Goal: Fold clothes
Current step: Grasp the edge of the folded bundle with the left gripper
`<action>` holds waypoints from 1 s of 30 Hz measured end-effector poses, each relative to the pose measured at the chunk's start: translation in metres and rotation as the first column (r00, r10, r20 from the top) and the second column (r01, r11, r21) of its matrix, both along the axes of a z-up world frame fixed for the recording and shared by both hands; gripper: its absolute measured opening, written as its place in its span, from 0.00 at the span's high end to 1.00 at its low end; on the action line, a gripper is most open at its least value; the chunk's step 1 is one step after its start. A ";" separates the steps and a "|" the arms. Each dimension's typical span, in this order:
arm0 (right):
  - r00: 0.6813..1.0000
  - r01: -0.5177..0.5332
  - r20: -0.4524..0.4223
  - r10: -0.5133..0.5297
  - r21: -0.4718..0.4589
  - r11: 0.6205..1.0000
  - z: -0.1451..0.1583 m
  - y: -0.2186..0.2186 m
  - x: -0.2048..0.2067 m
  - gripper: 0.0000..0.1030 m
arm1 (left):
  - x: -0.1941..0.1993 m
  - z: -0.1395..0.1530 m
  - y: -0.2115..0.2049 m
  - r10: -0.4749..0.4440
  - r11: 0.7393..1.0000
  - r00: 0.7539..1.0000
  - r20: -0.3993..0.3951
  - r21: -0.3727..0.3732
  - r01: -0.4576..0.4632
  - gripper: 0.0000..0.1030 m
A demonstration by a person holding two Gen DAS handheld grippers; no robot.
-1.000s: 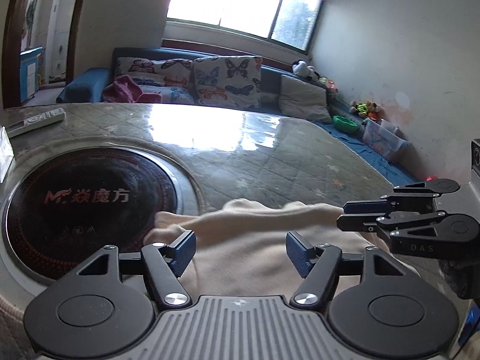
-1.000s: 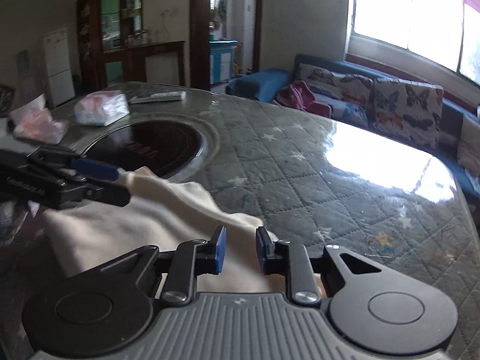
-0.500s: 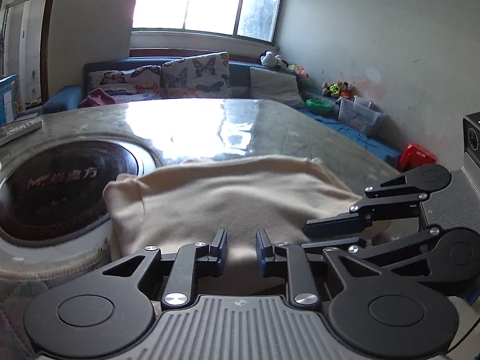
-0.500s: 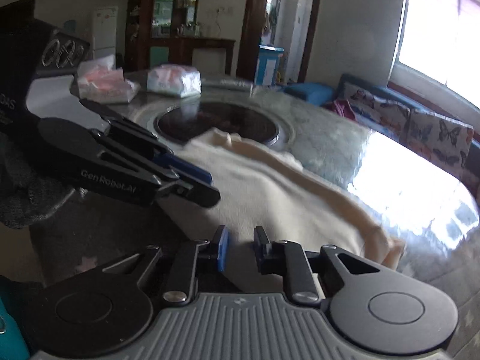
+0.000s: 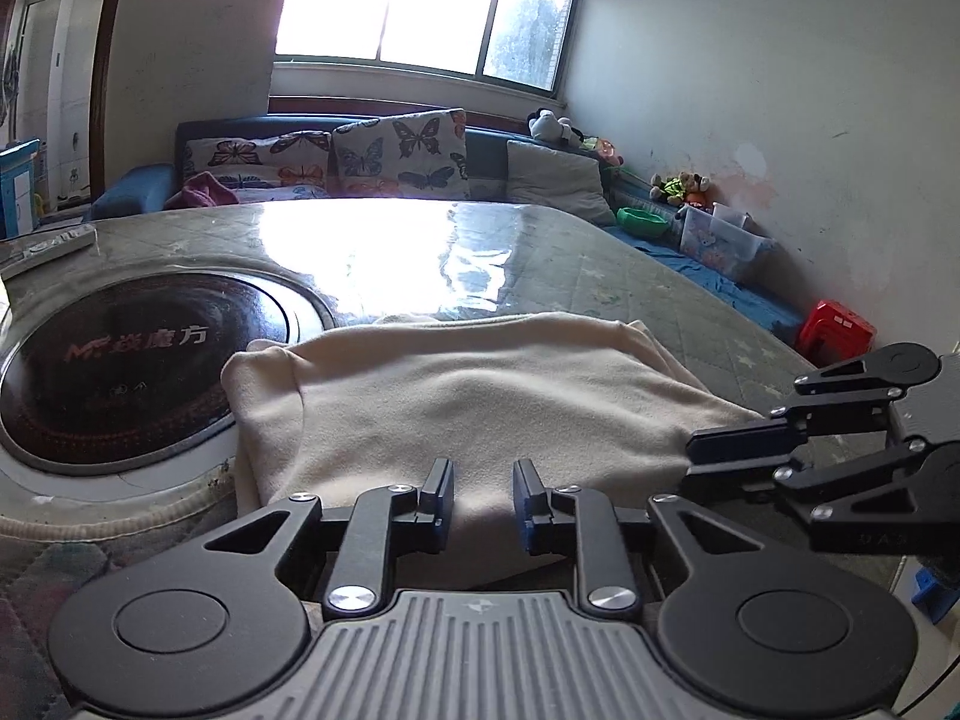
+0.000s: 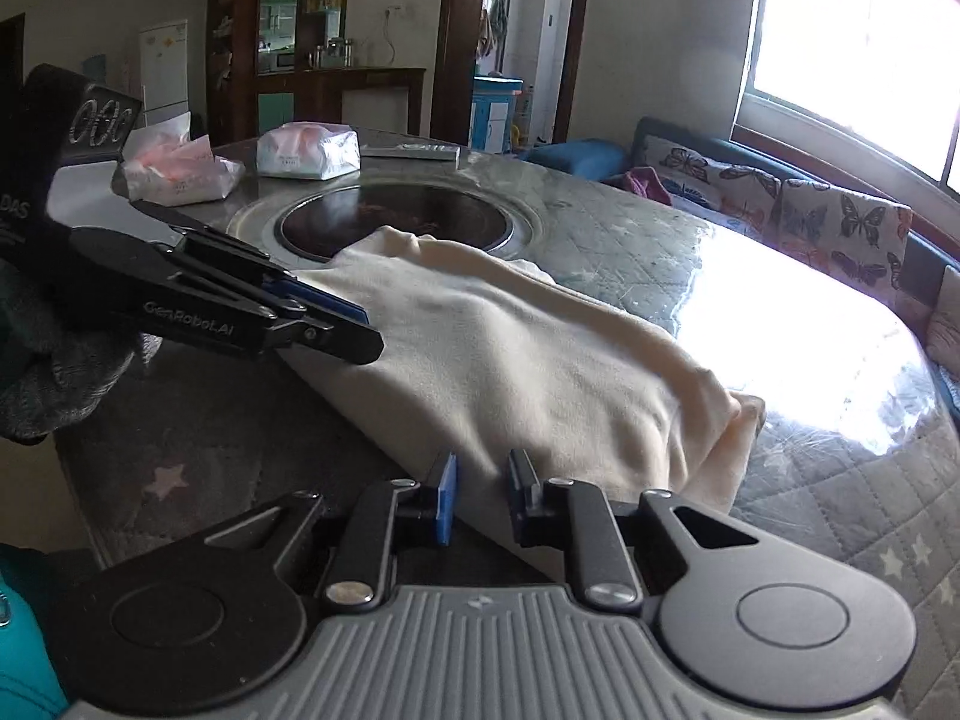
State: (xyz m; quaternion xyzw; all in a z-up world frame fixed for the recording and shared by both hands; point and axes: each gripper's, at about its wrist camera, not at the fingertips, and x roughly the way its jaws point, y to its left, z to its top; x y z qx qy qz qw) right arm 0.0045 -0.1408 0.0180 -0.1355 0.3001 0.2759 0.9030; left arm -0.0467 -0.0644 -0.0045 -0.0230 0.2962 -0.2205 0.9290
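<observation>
Left wrist view: a cream garment (image 5: 480,396) lies folded in a thick flat bundle on a quilted table (image 5: 600,276) under a glossy clear cover, near the edge closest to the person. Its left end overlaps the rim of a round black cooktop (image 5: 132,360) set into the table. The left tongs (image 5: 482,495) sit at the garment's near edge with a narrow gap between the blue pads. Cloth shows in that gap, but the pads do not appear to pinch it, so the tongs seem to hold nothing. The right tongs (image 5: 720,456) reach in from the right, tips at the garment's right near corner.

Right wrist view: the same garment (image 6: 510,360) stretches away across the table, its far end bunched in soft layers. The right tongs (image 6: 482,492) are likewise slightly parted at the near edge, apparently gripping nothing. The left tongs (image 6: 354,333) hover by the garment's left side.

Both tools flank the near edge, probably so each can take a corner for another fold. Tissue packs (image 6: 306,150) and a remote (image 6: 414,150) lie beyond the cooktop.
</observation>
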 end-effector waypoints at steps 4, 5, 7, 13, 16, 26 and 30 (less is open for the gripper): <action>0.998 0.057 -0.018 -0.057 0.017 0.998 0.001 -0.013 0.003 0.84 | -0.001 0.000 0.003 0.011 1.000 1.000 -0.002 -0.004 -0.011 0.76; 0.997 0.073 -0.035 -0.073 0.011 0.997 -0.004 -0.017 0.004 0.84 | -0.001 -0.001 0.005 0.013 1.000 1.000 -0.006 -0.011 -0.013 0.75; 0.994 0.090 -0.056 -0.089 0.010 0.996 -0.009 -0.024 0.005 0.85 | -0.002 0.002 0.007 0.016 1.000 1.000 -0.007 -0.016 -0.016 0.76; 0.992 0.121 -0.033 -0.119 0.047 0.992 0.006 -0.038 0.005 0.84 | -0.003 0.009 0.016 0.047 0.998 0.999 0.000 -0.030 -0.047 0.76; 0.987 0.145 -0.078 -0.140 0.051 0.988 -0.005 -0.045 0.011 0.84 | -0.001 0.006 0.021 0.073 0.997 0.997 -0.022 -0.031 -0.073 0.76; 0.990 0.124 -0.065 -0.122 0.031 0.992 -0.002 -0.039 0.015 0.83 | -0.010 0.004 0.040 0.131 0.990 0.990 -0.043 -0.052 -0.134 0.76; 0.992 0.116 -0.053 -0.115 0.027 0.993 0.003 -0.038 0.015 0.83 | -0.015 0.010 0.048 0.143 0.986 0.989 -0.034 -0.086 -0.146 0.76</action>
